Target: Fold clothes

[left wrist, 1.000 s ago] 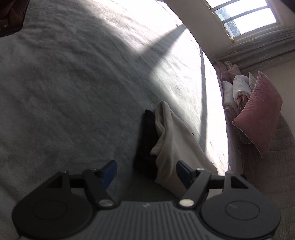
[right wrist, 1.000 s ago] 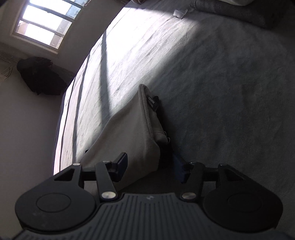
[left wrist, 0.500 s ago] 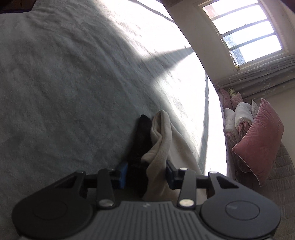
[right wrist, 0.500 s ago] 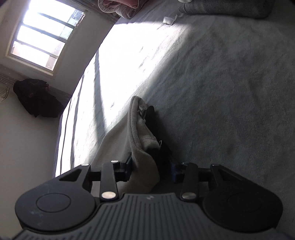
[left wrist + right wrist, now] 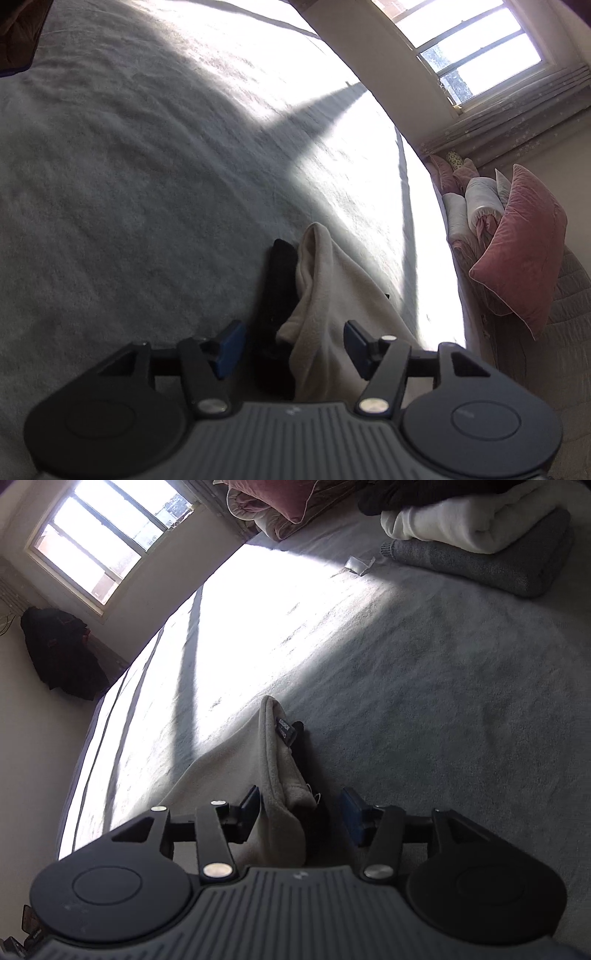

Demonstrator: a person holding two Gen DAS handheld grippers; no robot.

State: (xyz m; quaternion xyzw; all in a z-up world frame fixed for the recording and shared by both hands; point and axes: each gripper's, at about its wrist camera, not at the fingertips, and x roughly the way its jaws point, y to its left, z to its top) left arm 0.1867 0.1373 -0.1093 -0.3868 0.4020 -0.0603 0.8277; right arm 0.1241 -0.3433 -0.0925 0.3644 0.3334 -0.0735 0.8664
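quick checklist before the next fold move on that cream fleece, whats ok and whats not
1. Cream garment lies between the left claw fingers: ok.
2. Left claw gripping it: not ok, jaws are opening and the pads stand clear of the cloth.
3. Garment between the right claw fingers: ok.
4. Right claw gripping it: not ok, jaws are opening; the blue pad is clear of the fabric.
5. Bare grey bedspread beyond the garment for a fold: ok.
6. Folded stack at the far corner out of the way: ok.
7. Dark layer beneath the cream edge lying flat: cannot tell.
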